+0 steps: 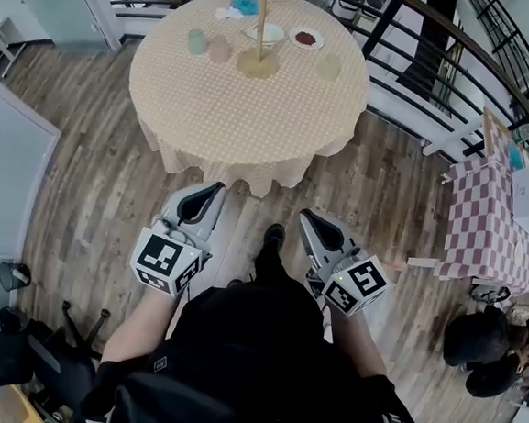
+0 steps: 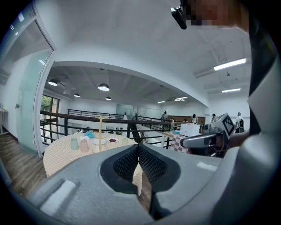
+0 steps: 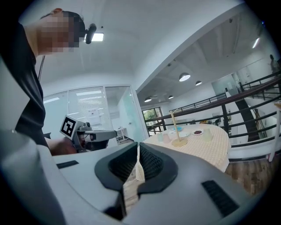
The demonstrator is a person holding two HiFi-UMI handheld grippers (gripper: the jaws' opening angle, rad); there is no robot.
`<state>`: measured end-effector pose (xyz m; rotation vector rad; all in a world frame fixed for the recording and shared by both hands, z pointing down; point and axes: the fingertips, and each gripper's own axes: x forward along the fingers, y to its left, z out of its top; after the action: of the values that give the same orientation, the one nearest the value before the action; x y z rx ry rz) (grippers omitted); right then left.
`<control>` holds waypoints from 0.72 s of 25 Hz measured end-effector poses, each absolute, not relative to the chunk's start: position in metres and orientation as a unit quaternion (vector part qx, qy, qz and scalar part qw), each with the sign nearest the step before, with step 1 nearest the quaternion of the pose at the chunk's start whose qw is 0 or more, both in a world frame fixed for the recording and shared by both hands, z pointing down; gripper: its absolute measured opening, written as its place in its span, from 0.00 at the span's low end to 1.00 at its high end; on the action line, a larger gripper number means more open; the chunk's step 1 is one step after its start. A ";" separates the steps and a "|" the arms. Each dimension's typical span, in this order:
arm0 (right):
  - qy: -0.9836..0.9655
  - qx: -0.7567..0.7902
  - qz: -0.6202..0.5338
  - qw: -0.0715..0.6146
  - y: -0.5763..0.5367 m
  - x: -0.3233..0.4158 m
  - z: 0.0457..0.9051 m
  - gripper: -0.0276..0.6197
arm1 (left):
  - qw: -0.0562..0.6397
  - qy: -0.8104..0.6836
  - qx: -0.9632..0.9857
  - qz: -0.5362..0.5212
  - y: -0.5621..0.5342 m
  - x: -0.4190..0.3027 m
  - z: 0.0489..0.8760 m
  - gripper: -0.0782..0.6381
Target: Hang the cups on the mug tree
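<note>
The left claw (image 1: 213,192) and the right claw (image 1: 306,217) are both pinched tight on nothing, held side by side short of the round table (image 1: 244,130). Ahead of them, on its far half, stands the mug tree (image 1: 260,31). A green cup (image 1: 197,41) and a pink cup (image 1: 221,48) sit left of it, a pale cup (image 1: 330,66) right. From above, the head view shows the gap of plank floor (image 1: 110,192) before the claws. The gripper views instead show the pads meeting and the ceiling lamps (image 2: 103,87).

mug tree (image 1: 257,63) pegs too small, checked table (image 1: 486,225) cut off
</note>
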<state>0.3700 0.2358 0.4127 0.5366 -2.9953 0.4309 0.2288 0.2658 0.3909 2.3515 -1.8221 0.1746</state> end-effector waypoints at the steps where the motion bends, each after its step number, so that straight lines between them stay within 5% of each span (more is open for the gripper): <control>1: -0.975 0.170 0.141 0.034 0.221 0.369 0.412 0.07 | 0.081 -0.612 0.784 0.060 0.251 0.228 0.390 0.12; 18: -0.978 0.121 0.159 0.058 0.046 0.361 0.419 0.07 | 0.088 -0.637 0.762 0.073 0.078 0.219 0.379 0.12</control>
<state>0.3609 0.0461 0.4193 0.3657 -2.9634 0.4827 0.2193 0.0777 0.3788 2.2690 -1.8955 0.2180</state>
